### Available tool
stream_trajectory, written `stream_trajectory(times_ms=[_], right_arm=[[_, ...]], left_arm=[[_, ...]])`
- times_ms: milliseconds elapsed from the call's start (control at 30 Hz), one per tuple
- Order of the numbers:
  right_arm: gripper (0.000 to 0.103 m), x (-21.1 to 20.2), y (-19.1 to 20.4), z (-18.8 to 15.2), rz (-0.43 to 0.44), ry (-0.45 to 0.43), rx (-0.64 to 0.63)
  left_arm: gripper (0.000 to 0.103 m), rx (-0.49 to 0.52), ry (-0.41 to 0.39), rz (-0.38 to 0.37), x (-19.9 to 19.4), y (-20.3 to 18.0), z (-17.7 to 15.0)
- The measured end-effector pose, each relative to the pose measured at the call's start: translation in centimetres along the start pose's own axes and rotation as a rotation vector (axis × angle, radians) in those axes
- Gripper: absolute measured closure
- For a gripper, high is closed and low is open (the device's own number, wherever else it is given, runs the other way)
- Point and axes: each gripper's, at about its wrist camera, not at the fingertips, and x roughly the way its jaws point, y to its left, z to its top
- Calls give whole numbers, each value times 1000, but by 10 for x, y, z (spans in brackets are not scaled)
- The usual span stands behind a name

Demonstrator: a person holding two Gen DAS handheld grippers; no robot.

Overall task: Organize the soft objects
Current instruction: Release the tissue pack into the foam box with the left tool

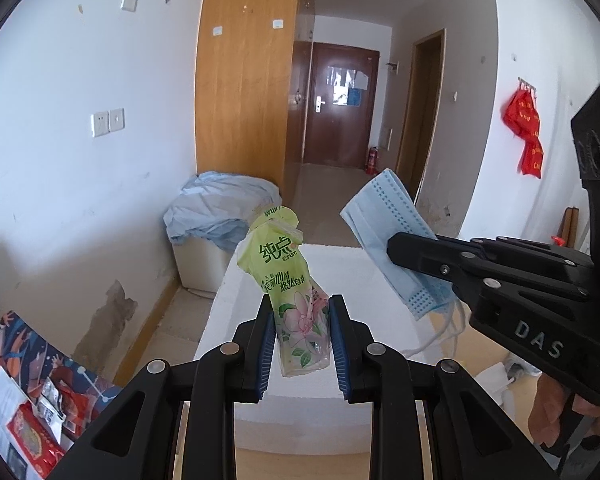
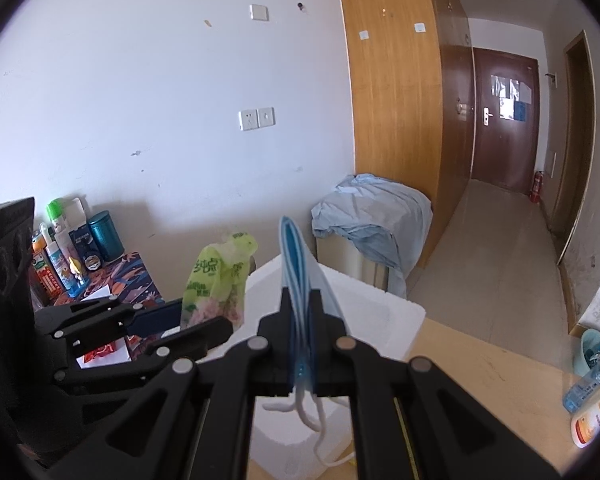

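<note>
My left gripper (image 1: 302, 334) is shut on a green tissue pack (image 1: 290, 280) with a pink flower print, holding it upright above a white foam box (image 1: 300, 384). The pack also shows in the right wrist view (image 2: 216, 280), with the left gripper (image 2: 188, 324) around its lower end. My right gripper (image 2: 302, 308) is shut on a stack of blue face masks (image 2: 296, 264), edge-on, with white ear loops (image 2: 312, 412) hanging down. In the left wrist view the right gripper (image 1: 404, 248) holds the masks (image 1: 392, 236) at the right, above the foam box.
The foam box (image 2: 380, 312) rests on a wooden table (image 2: 480, 380). A patterned cloth with bottles and cans (image 2: 76, 248) lies to the left. A cabinet draped in blue cloth (image 2: 376, 216) stands behind. Bottles (image 2: 592, 400) sit at the table's right edge.
</note>
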Motion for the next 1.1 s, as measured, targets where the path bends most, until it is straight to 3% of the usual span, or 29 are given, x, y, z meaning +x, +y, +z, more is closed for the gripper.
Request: stream_trajectory(times_ms=[800, 967, 1100], right_arm=[[95, 14, -6, -4, -9, 38, 4], [95, 14, -7, -3, -11, 35, 5], [95, 13, -8, -3, -13, 31, 7]], left_arm=[[72, 16, 72, 8, 41, -3, 3], [47, 30, 46, 36, 38, -5, 4], [21, 14, 26, 49, 33, -3, 4]])
